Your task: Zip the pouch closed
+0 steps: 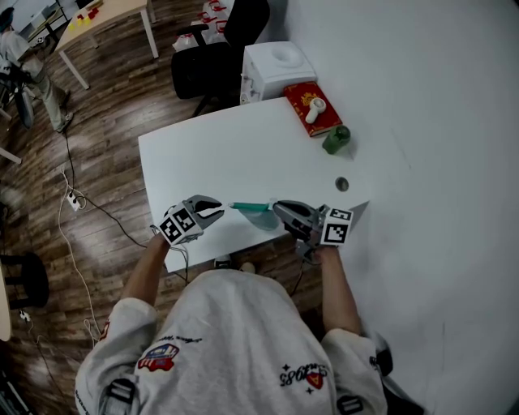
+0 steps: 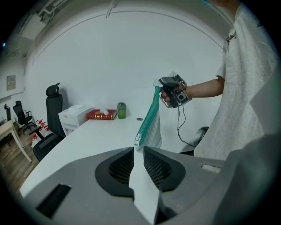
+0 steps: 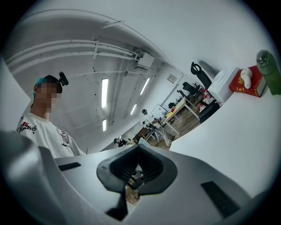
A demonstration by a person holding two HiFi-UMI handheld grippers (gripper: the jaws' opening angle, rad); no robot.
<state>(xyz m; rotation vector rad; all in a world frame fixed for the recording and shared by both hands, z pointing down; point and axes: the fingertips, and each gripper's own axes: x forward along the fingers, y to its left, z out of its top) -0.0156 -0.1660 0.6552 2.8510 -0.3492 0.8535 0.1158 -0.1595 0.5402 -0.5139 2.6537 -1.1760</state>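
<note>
now the right gripper (image 1: 278,207) clamps one end of the teal pouch (image 1: 259,216); the left gripper (image 1: 220,212), jaws narrowly apart and empty, sits just short of the zipper pull (image 2: 138,140).

Pale pouch (image 2: 154,128) with teal zip (image 2: 148,115), held aloft by one end, white slider (image 2: 138,140) at its free end.

- Office or lab workroom.
- Black swivel chair (image 1: 212,61) at 12 o'clock, beyond the white counter (image 1: 203,154).
- Another desk (image 1: 109,14) at 11 o'clock on a wood-plank floor (image 1: 113,235).
- Power strip (image 1: 75,198) with cables at 9 o'clock.
- Ceiling strip lights (image 3: 104,92).
</note>
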